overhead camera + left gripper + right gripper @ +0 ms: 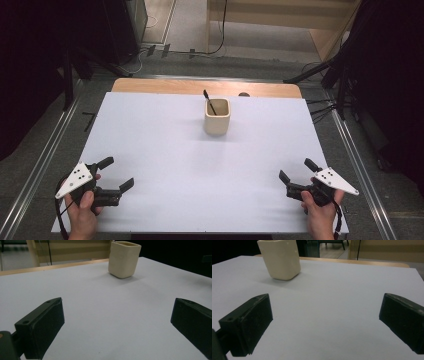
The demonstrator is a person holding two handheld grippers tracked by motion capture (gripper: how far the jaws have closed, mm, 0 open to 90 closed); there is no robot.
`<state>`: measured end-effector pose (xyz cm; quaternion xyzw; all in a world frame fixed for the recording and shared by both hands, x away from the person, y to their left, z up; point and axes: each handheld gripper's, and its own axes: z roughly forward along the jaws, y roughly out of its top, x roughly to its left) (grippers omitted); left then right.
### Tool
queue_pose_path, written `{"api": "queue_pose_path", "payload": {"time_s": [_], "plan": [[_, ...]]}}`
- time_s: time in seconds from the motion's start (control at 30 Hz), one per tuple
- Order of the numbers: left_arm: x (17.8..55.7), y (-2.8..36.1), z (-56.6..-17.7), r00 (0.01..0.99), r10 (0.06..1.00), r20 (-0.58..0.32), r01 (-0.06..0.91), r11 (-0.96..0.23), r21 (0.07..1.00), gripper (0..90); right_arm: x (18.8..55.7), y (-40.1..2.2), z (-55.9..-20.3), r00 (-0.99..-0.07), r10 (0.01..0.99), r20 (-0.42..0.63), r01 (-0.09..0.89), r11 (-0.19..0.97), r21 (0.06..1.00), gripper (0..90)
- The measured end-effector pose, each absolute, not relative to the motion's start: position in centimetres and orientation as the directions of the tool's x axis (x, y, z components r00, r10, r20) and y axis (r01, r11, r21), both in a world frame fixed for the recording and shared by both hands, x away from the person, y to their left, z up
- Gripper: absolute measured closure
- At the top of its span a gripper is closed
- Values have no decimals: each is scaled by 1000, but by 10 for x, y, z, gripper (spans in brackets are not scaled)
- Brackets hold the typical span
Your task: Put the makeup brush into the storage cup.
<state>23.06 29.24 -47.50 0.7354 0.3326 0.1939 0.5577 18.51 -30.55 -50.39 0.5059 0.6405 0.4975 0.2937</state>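
Cup [217, 117] stands upright on the table [150, 150], near the middle of the far edge, a little in from it; I read it as cream, square-sided with rounded corners, mouth open to the top. A thin black stick [209, 103] sits in it, its long axis tilted, the upper end leaning toward the far left corner and poking above the rim. What the stick is, I cannot tell.

From my left gripper view the cup [123, 259] shows far ahead and to the right; from my right gripper view it [280, 258] shows far ahead and to the left. So both tools point roughly inward at it, and it is well apart from each.

The table top is a plain white sheet with a strip of bare wood along the far edge. Around it I see grey floor, metal rails along both sides, dark stands and cables, and pale wooden furniture beyond the far edge.

My left gripper [113, 173] is held near the near left corner, jaws spread wide with nothing between them. My right gripper [298, 170] is held near the near right corner, jaws likewise wide apart and holding nothing. Both hover over bare white surface.
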Motion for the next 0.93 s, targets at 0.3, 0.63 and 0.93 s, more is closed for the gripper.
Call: {"api": "queue_pose_path", "payload": {"time_s": [0.3, 0.63, 0.93], "plan": [[230, 293, -475, 702, 706, -88, 272, -152, 950, 0, 172, -314, -505, -299, 946, 122, 351, -10, 937, 0], [231, 294, -475, 702, 706, -90, 272, -150, 951, 0, 159, -327, -504, -261, 959, 111, 335, -18, 942, 0], [231, 293, -475, 705, 705, -82, 271, -161, 949, 0, 160, -327, -504, -263, 958, 112, 337, -18, 941, 0]]}}
